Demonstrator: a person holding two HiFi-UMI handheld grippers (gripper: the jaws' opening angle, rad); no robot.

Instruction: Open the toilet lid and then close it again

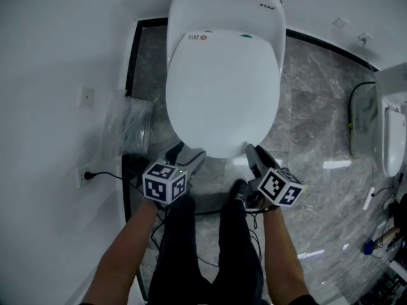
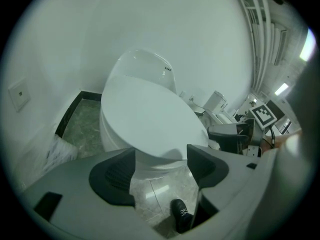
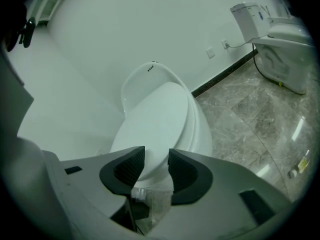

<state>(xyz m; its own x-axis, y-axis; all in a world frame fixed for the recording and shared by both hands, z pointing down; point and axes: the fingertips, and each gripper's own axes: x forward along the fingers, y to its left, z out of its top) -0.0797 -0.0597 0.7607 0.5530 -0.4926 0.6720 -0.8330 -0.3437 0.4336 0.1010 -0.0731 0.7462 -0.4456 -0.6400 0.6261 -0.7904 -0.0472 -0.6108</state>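
Over marble floor (image 1: pixel 311 107), left tongs (image 1: pixel 186 155) and right tongs (image 1: pixel 256 156), both parted, flank lid's (image 1: pixel 222 94) front.

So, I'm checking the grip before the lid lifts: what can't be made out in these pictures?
- Inside of the white toilet bowl: every view, under the closed white oval lid.
- Whether the left gripper or right gripper touches the lid's front rim: head view, their bodies cover it.
- Small labels by the hinge: head view, too small.
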